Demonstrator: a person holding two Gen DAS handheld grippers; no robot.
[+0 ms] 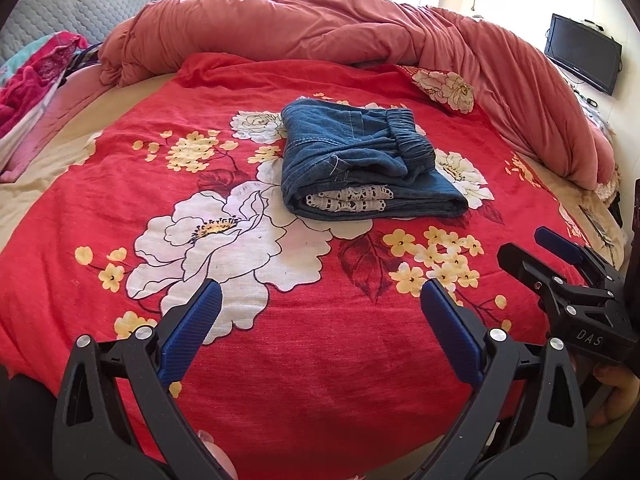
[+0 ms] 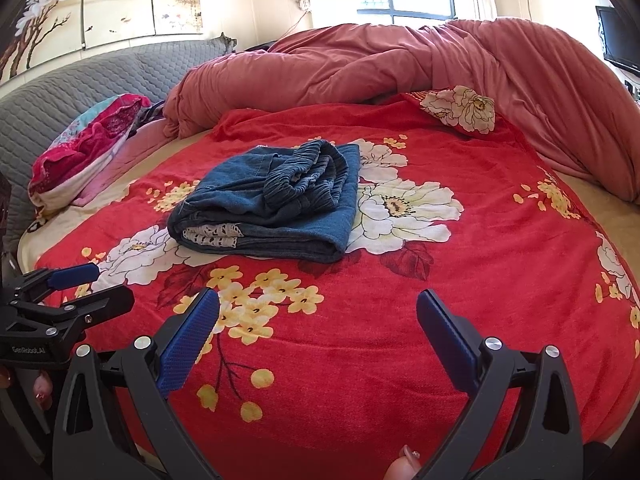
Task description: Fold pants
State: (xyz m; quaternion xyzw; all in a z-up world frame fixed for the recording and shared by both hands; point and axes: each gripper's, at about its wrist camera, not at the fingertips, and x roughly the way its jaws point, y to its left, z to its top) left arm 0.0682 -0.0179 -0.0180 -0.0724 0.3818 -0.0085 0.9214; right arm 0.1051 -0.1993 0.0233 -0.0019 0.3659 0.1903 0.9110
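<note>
Blue denim pants [image 1: 360, 160] lie folded into a compact bundle on the red floral bedspread [image 1: 280, 340], elastic waistband on top and a strip of white lace showing at the near edge. The same bundle [image 2: 272, 204] sits left of centre in the right wrist view. My left gripper [image 1: 320, 300] is open, well short of the pants, nothing between its blue pads. My right gripper [image 2: 318, 308] is open too, held back from the bundle and empty. Each gripper shows in the other's view: the right gripper [image 1: 560, 264] at the right edge, the left gripper [image 2: 76, 284] at the left edge.
A rumpled pink duvet [image 1: 360, 28] is heaped along the far side of the bed. A red patterned pillow [image 2: 80, 160] lies at the left by the grey quilted headboard [image 2: 100, 76]. A small screen [image 1: 582, 54] hangs on the right wall. A fingertip [image 2: 404, 468] shows at the bottom.
</note>
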